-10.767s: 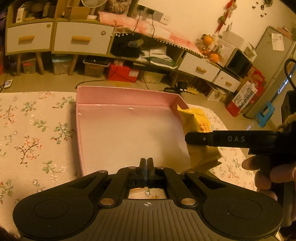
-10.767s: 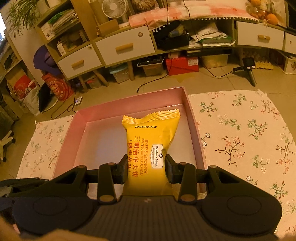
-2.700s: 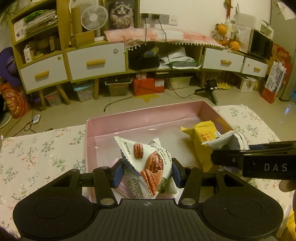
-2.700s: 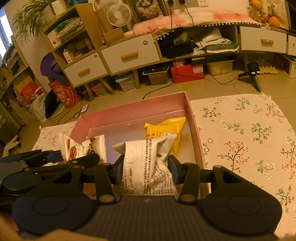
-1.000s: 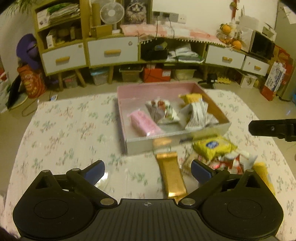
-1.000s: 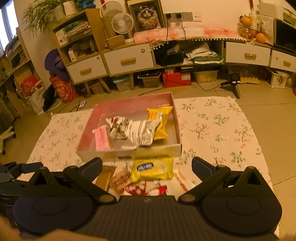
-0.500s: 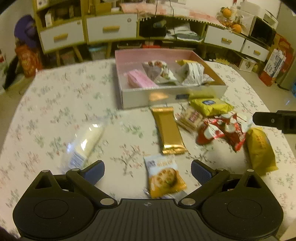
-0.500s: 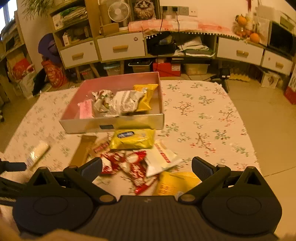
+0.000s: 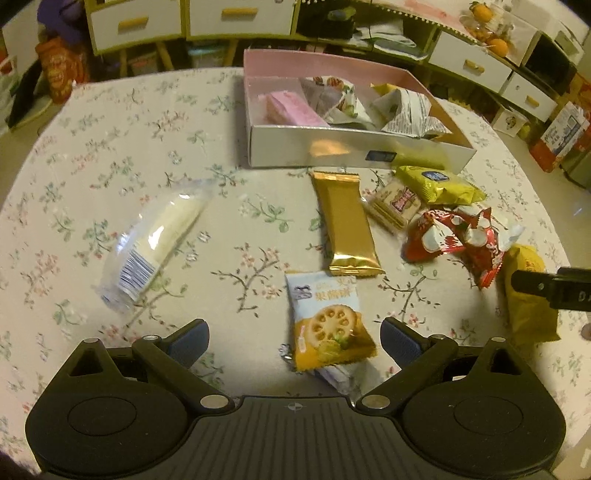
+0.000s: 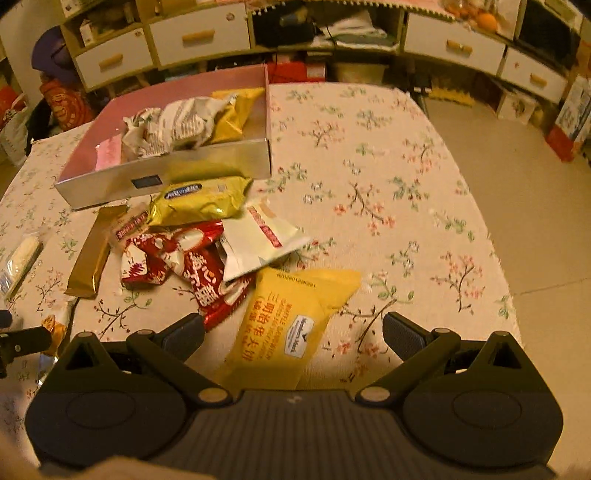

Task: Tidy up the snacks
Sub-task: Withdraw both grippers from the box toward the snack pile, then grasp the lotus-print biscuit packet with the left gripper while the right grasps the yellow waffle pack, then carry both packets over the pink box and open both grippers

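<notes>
A pink box [image 9: 362, 157] [image 10: 207, 168] at the far side of the table holds several snack packs. Loose snacks lie in front of it. My left gripper [image 9: 293, 341] is open and empty above a biscuit pack [image 9: 327, 319] that lies between its fingers. A gold bar [image 9: 345, 223], a clear-wrapped white roll [image 9: 155, 243], red packs [image 9: 454, 236] and a yellow-green pack [image 9: 434, 184] lie beyond. My right gripper [image 10: 291, 336] is open and empty over a yellow waffle pack [image 10: 284, 328]. A white pack [image 10: 258, 243] and red packs [image 10: 184, 262] lie just past it.
The table has a floral cloth [image 10: 388, 192]; its right edge drops to the floor [image 10: 535, 206]. Drawers and shelves [image 9: 229, 14] stand behind the table. The right gripper's finger [image 9: 550, 286] shows at the right of the left wrist view.
Both grippers have pulled back from the box and come lower toward the near snacks. The biscuit pack and the yellow waffle pack now lie between the open fingers.
</notes>
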Demonstrator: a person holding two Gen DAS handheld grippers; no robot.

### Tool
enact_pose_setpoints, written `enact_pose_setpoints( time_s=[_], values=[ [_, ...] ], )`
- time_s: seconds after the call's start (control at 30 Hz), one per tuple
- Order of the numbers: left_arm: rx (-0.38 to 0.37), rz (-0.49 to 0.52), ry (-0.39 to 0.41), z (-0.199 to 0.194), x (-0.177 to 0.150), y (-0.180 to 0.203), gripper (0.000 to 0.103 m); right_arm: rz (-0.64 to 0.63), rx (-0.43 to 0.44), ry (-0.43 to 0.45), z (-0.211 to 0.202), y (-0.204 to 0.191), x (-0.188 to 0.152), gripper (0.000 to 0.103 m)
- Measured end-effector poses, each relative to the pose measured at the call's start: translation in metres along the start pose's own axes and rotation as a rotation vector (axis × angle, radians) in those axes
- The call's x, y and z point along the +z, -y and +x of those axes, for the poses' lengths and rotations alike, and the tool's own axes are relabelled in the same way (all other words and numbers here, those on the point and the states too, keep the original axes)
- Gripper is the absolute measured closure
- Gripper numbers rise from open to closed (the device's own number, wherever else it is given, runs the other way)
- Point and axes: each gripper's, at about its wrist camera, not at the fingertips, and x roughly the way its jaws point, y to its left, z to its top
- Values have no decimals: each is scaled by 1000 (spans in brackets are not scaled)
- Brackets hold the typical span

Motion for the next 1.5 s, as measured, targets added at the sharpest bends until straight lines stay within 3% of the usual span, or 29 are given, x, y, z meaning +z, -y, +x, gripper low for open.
enact_pose_setpoints(
  time_s=[0.23, 0.53, 0.6, 0.67, 0.87, 1.13, 1.43, 1.5],
  values=[
    [-30, -38, -15, 8, 3, 5, 11, -5, -8, -46, 9, -3, -4, 0],
    [-23, -27, -27, 17, 4, 11, 45, -37, -44, -88, 21, -1, -8, 1],
    [-22, -23, -27, 17, 4, 10, 57, -37, -47, -92, 22, 2, -8, 2],
    [-17, -15, -28, 17, 5, 10, 61, -37, -47, -91, 22, 4, -7, 2],
    [-3, -9, -32, 16, 6, 6, 63, -45, -76, -84, 21, 10, -6, 5],
    [-4, -15, -32, 15, 6, 5, 64, -34, -28, -90, 23, 7, -4, 14],
    [-1, 0, -29, 14, 5, 7, 64, -59, -1, -78, 19, 1, -3, 34],
    [-1, 3, -27, 14, 6, 7, 64, -70, 2, -76, 16, -1, -3, 46]
  ],
)
